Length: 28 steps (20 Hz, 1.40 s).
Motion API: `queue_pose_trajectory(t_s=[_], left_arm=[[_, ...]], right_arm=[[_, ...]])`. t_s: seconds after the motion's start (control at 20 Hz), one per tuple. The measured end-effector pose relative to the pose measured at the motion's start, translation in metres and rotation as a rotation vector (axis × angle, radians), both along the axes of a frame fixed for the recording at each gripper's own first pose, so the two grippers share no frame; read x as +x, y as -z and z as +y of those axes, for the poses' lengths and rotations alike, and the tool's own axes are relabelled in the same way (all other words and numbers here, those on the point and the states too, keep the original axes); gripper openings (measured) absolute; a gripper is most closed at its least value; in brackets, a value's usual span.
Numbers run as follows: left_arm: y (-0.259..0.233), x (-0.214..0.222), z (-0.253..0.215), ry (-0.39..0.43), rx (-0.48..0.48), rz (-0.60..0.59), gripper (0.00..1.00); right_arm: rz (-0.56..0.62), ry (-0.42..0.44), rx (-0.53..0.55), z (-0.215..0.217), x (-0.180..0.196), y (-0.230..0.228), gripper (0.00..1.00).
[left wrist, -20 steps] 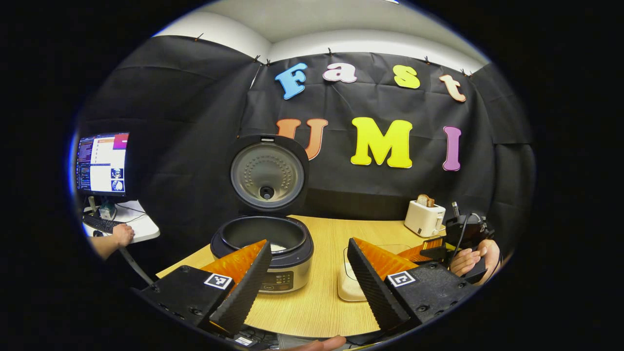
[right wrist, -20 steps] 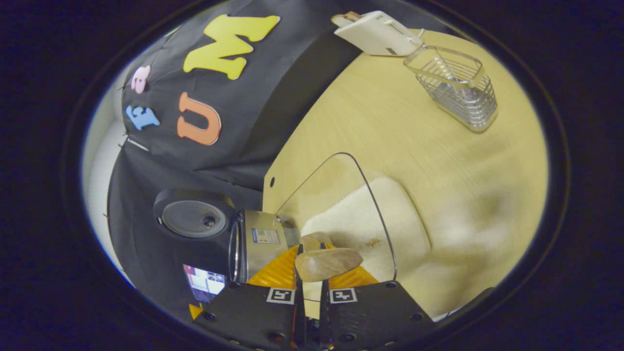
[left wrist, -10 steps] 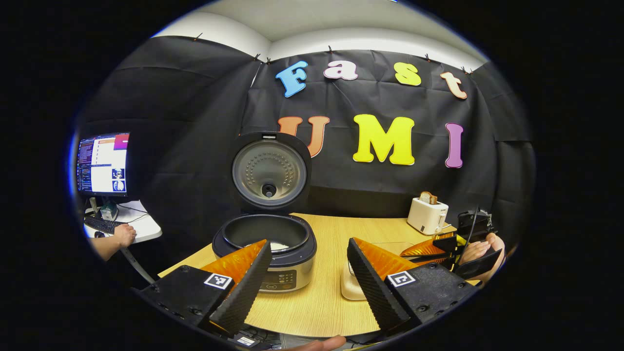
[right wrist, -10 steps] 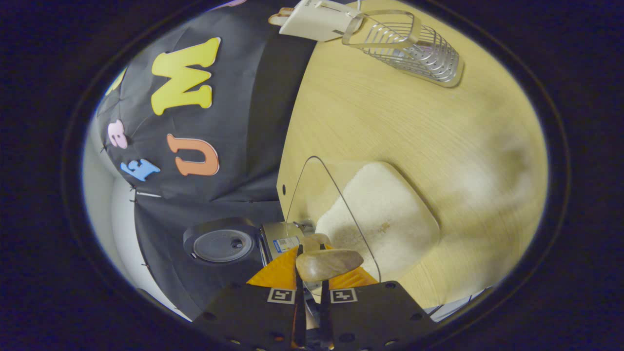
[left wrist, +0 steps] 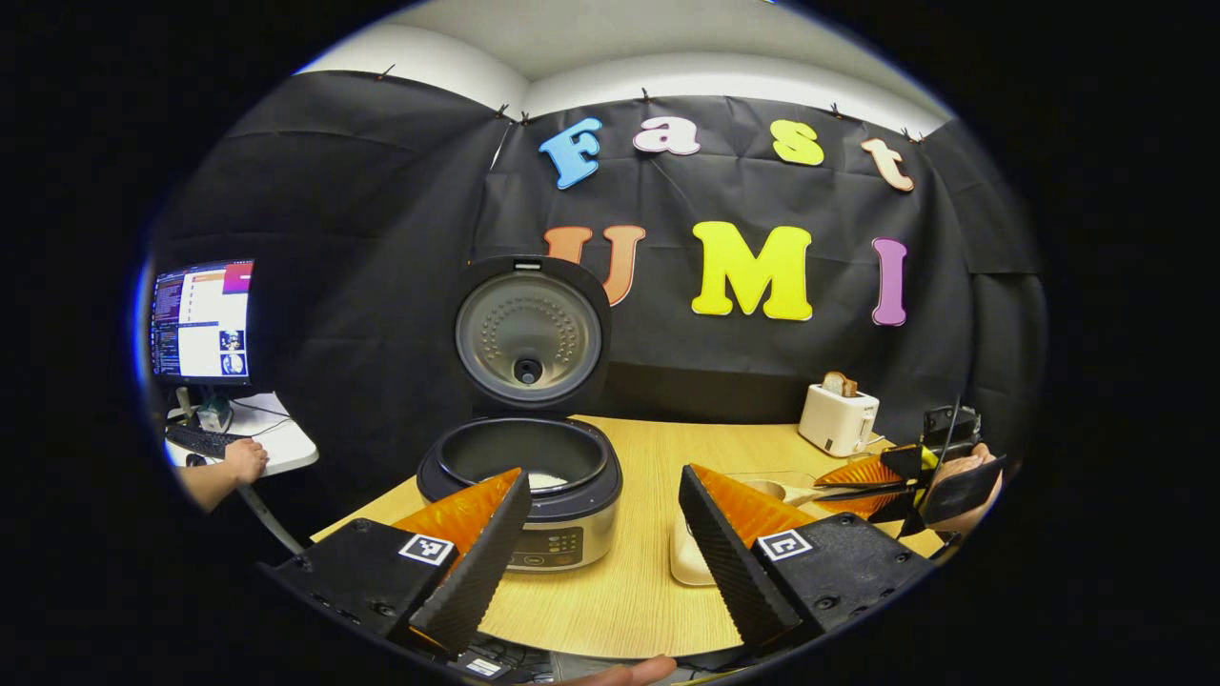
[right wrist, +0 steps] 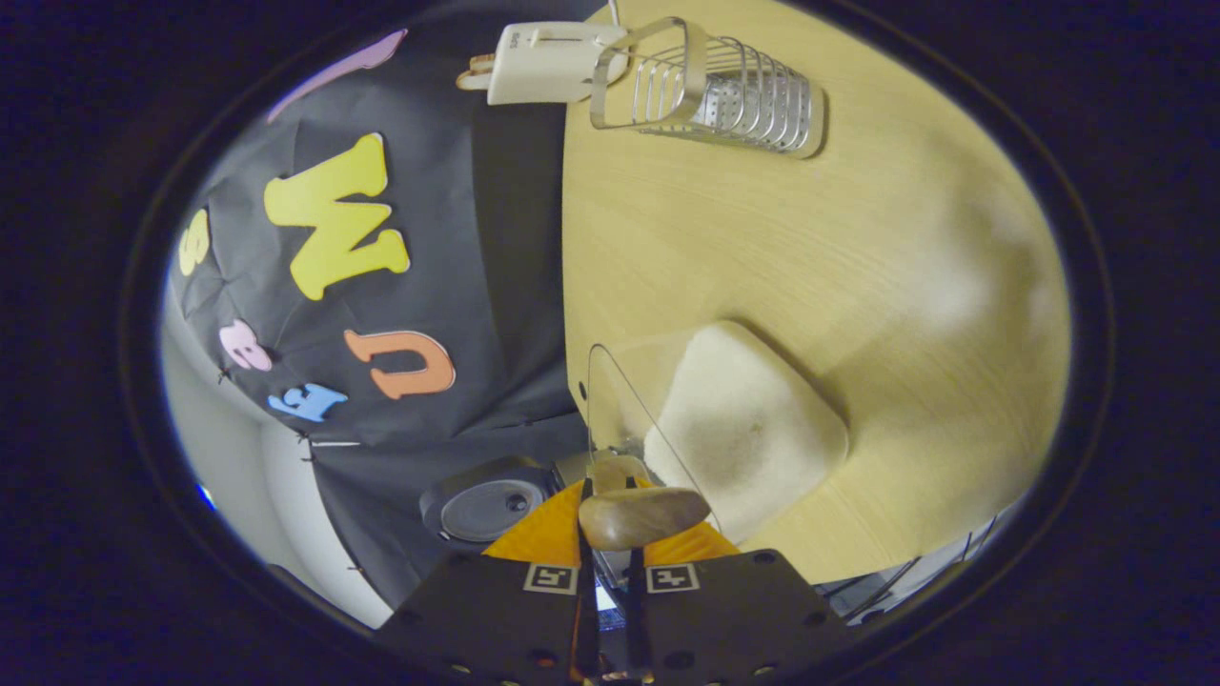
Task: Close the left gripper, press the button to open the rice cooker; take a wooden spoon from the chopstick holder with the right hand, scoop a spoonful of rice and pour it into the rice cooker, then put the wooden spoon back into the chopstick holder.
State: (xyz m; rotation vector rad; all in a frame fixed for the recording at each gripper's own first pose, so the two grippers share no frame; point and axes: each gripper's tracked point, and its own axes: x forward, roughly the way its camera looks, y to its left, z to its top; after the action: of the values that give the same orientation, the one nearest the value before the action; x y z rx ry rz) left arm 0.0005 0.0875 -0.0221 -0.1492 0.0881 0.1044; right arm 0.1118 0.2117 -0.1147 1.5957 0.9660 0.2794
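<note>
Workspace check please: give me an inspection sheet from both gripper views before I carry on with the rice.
Surface: wooden table, bare in front.
Job's things: rice cooker with lid up, some rice in the pot; clear rice container holding rice; wooden spoon in the right gripper; wire chopstick holder at the table's far end.
Clutter: white toaster with bread in it.
Grippers: left gripper open, holding nothing; right gripper shut on the spoon handle.
Cables: dark cable rising from the right gripper.
Surroundings: monitor and a person's hand at a side desk.
</note>
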Motion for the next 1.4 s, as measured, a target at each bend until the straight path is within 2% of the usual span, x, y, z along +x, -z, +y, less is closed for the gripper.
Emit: queue_pose_trajectory(t_s=[0.2, 0.55, 0.8, 0.95, 1.25, 1.4], left_arm=[[0.003, 0.001, 0.007, -0.013, 0.001, 0.010, 1.00], [0.002, -0.007, 0.027, -0.038, 0.002, 0.005, 1.00], [0.005, -0.015, 0.053, -0.054, 0.019, -0.002, 0.99], [0.020, -0.018, 0.081, -0.102, 0.010, 0.027, 0.99], [0.037, -0.019, 0.106, -0.144, 0.001, 0.081, 0.99], [0.037, -0.020, 0.110, -0.140, -0.002, 0.075, 0.99]], right_arm=[[-0.032, -0.001, 0.054, 0.005, -0.003, -0.028, 0.11], [-0.134, -0.044, 0.053, 0.040, -0.009, -0.094, 0.10], [-0.152, -0.080, -0.005, 0.081, 0.000, -0.115, 0.11], [-0.168, -0.112, -0.026, 0.108, 0.006, -0.126, 0.11], [-0.205, -0.172, -0.129, 0.178, 0.020, -0.135, 0.11], [-0.209, -0.212, -0.208, 0.212, 0.026, -0.126, 0.11]])
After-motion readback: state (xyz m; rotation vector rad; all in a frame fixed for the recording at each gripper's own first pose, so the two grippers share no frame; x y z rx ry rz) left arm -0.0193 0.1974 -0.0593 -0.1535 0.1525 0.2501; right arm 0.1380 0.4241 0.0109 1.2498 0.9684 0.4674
